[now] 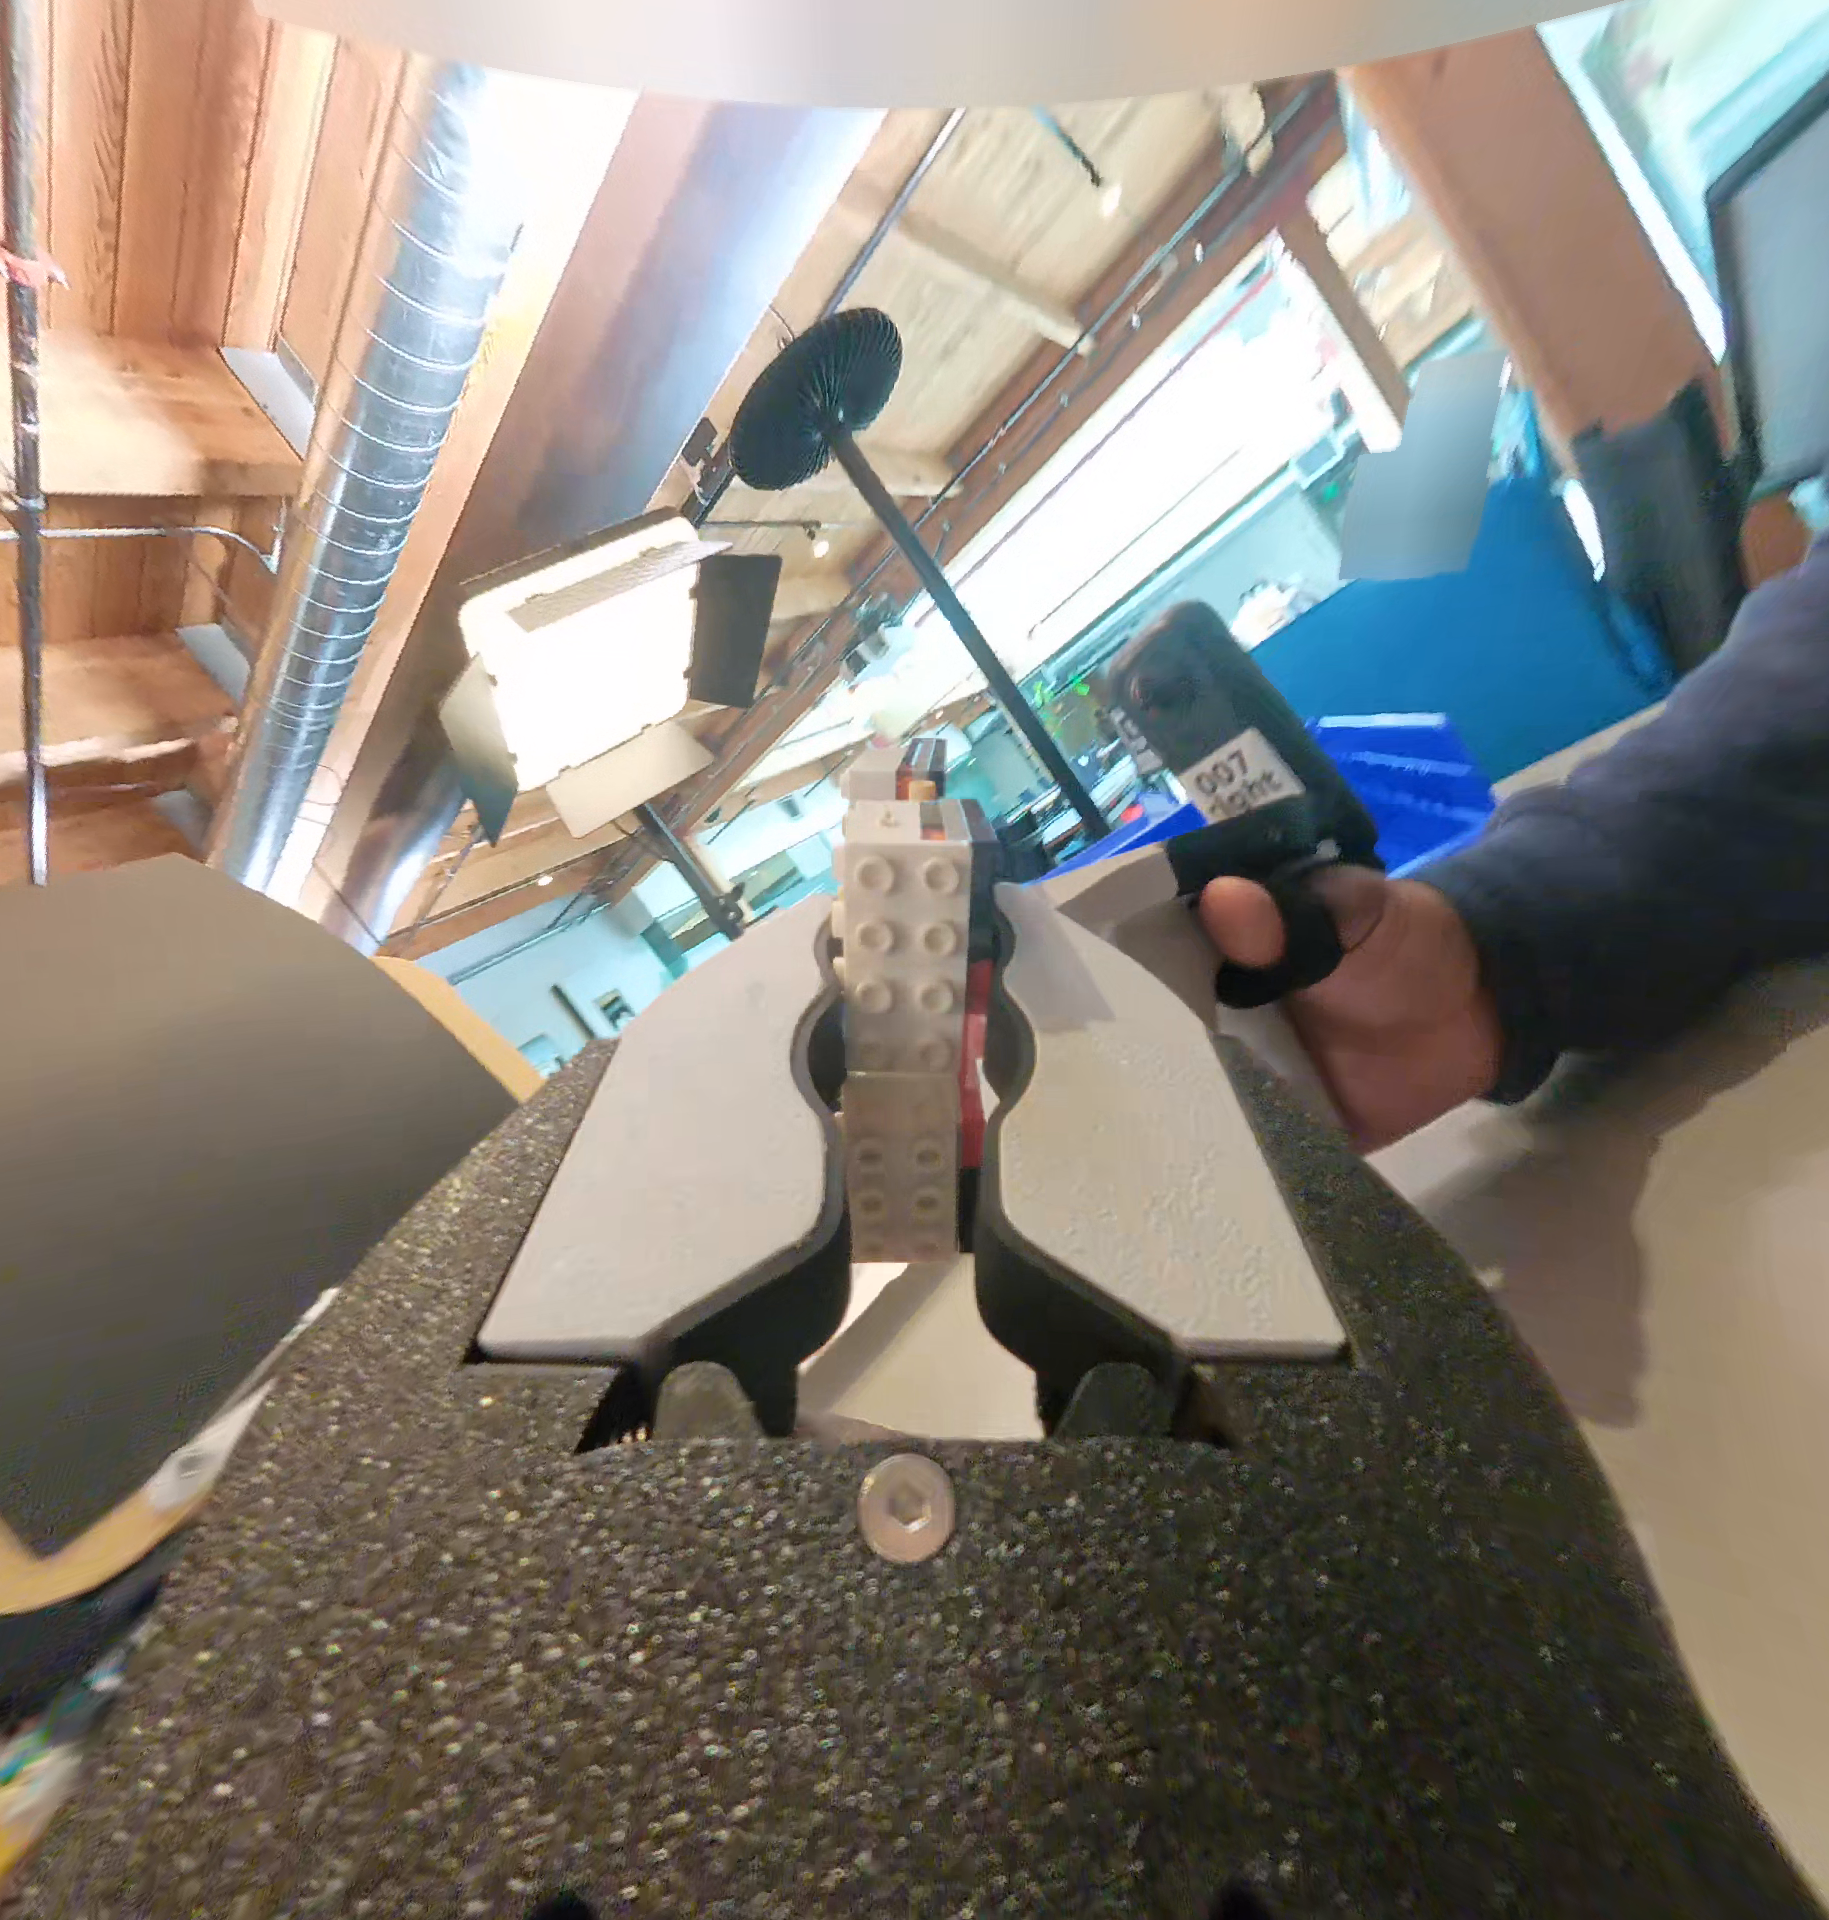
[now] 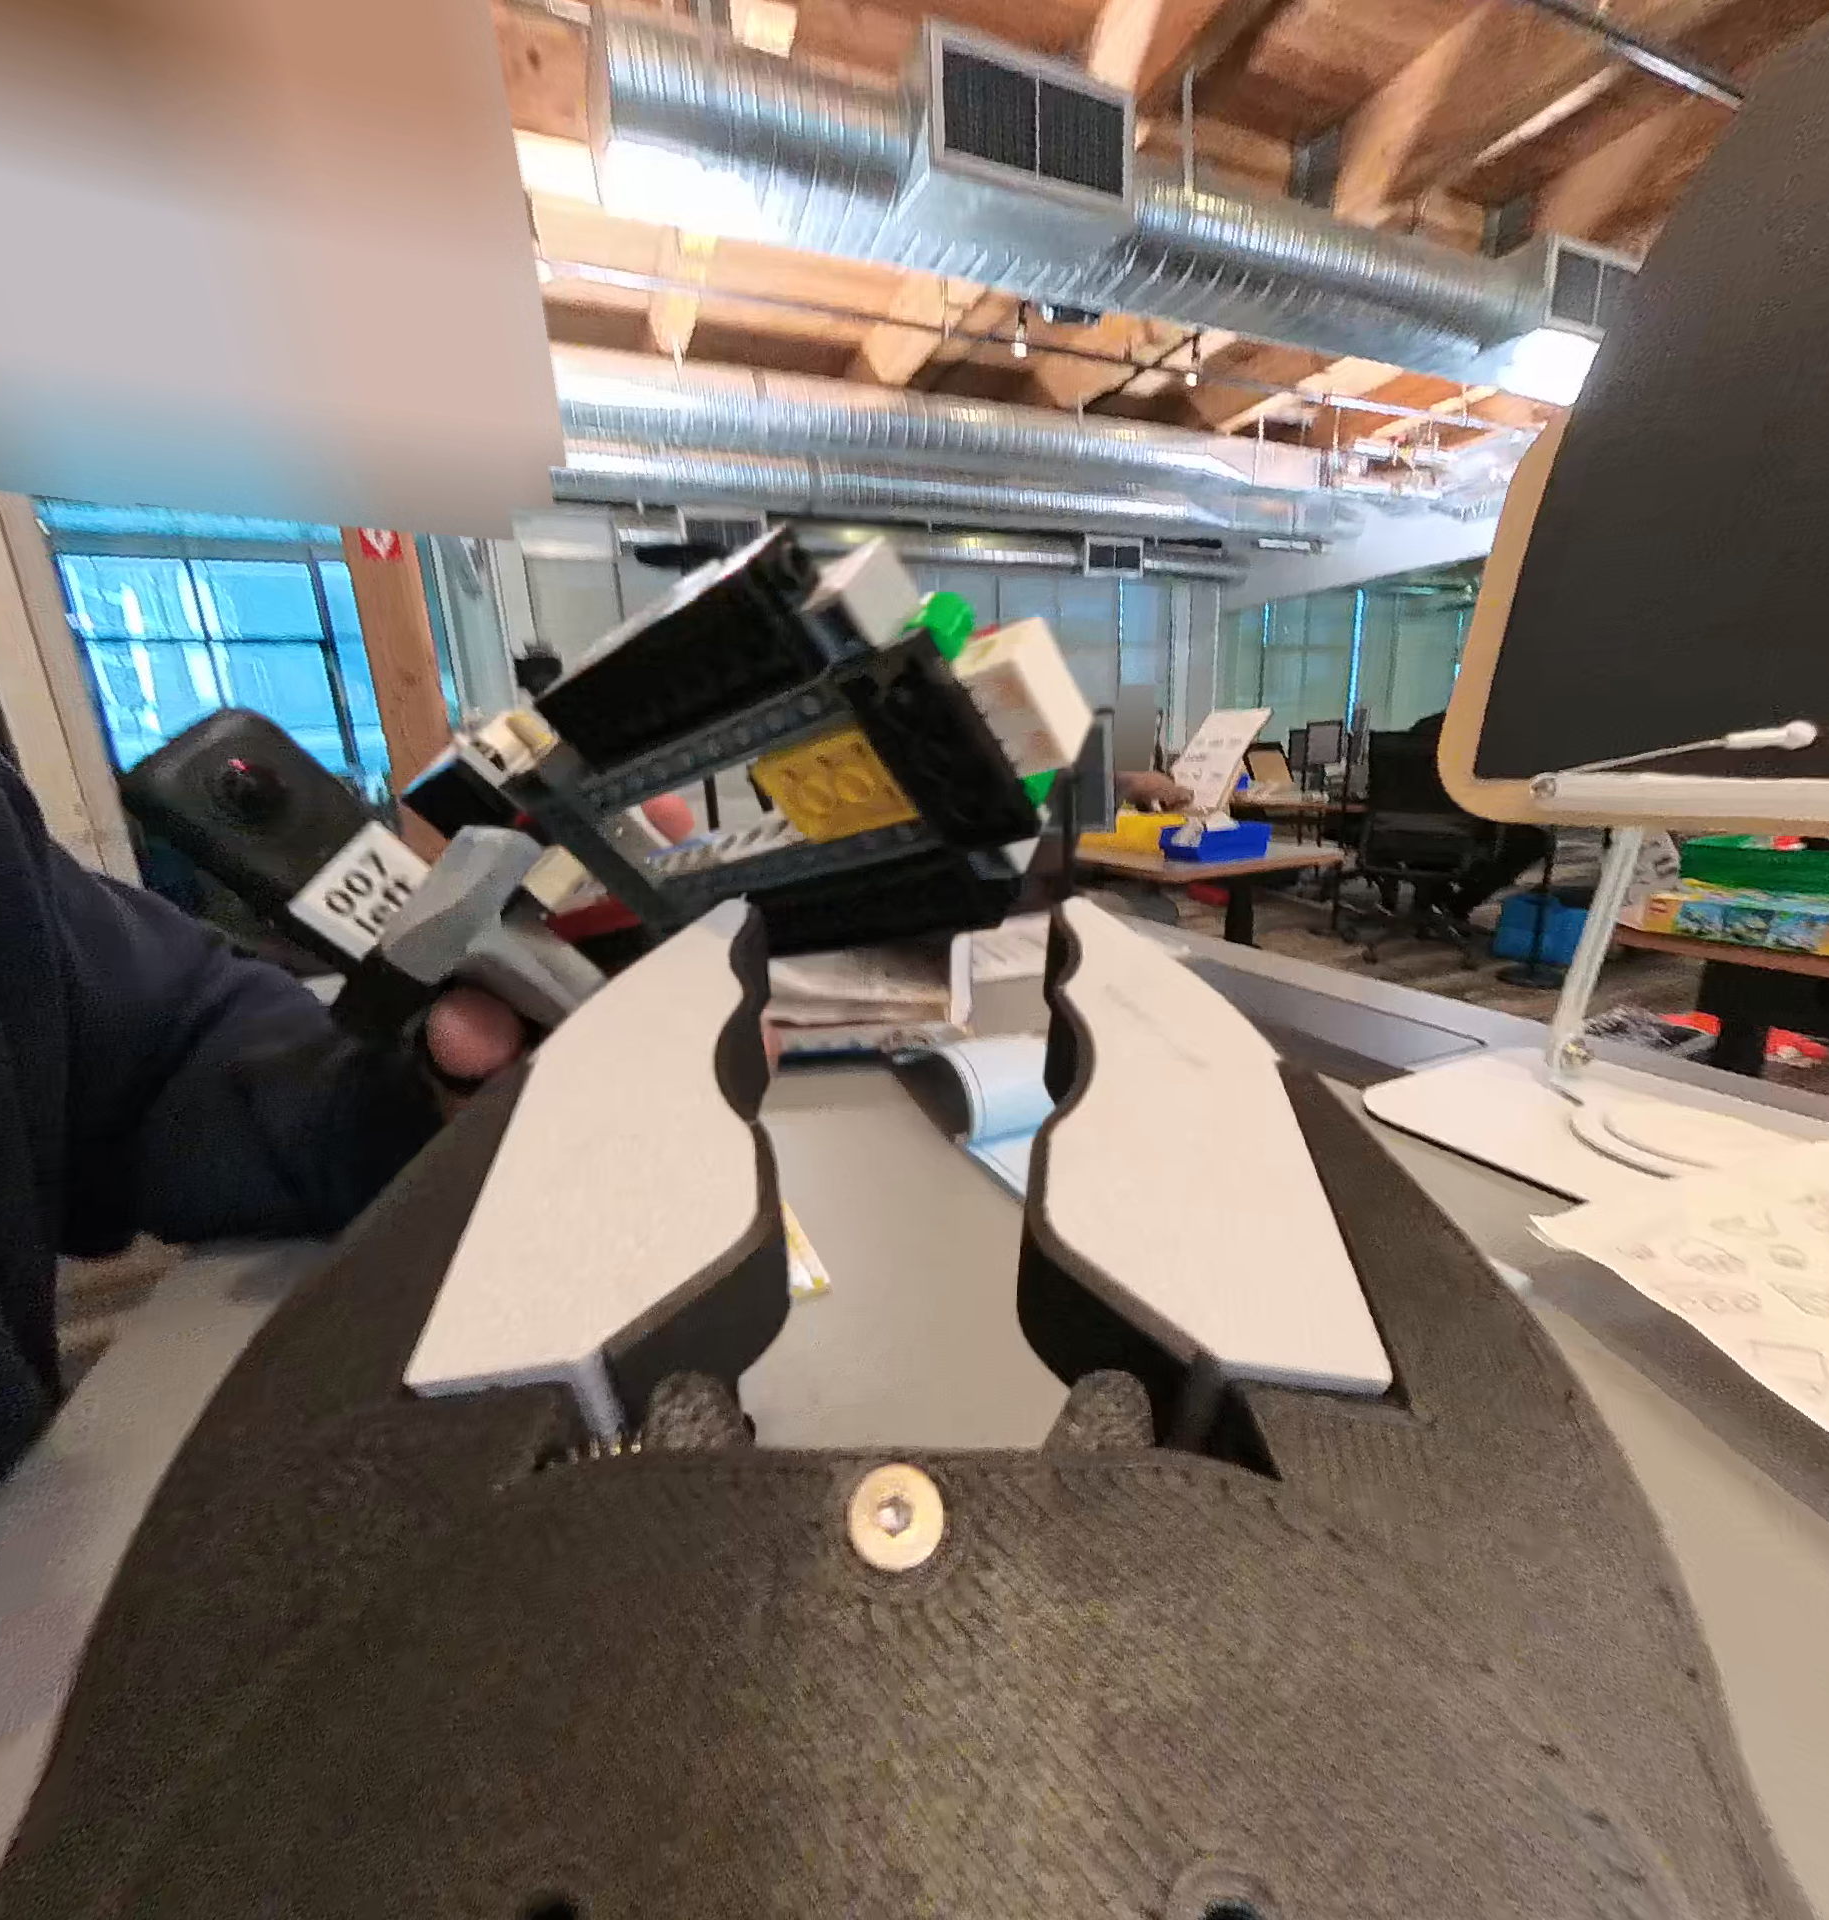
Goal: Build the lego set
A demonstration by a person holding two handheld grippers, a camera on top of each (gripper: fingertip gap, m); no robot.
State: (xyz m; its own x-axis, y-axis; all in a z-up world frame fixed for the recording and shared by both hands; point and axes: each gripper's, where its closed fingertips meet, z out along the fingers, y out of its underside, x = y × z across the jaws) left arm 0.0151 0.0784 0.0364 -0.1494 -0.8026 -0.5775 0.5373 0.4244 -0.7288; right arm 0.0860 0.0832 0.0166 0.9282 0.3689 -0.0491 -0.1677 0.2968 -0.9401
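Left gripper (image 1: pixel 905 997) is clamped on a brick model (image 1: pixel 908 1039), pads pressing both sides of it: white studded bricks face the camera, with red and black ones stacked just behind. The model sticks out past the fingertips and is held up in the air, well off the worktop (image 1: pixel 1668 1299).

Right gripper (image 2: pixel 899 966) has its fingers spread apart with nothing between them. Just beyond its tips, slightly left, sits the same model (image 2: pixel 785 748), seen here as a black frame with a yellow brick inside and white and green bits on the far end. I can't tell if the left fingertip touches the underside, it's really close.

Below and past the right gripper there's a stack of booklets (image 2: pixel 868 997) on the worktop, and off to the right printed sheets (image 2: pixel 1720 1278) and a monitor stand (image 2: pixel 1492 1101).

So the model is picked up and held by one gripper; the other hasn't grabbed anything yet.
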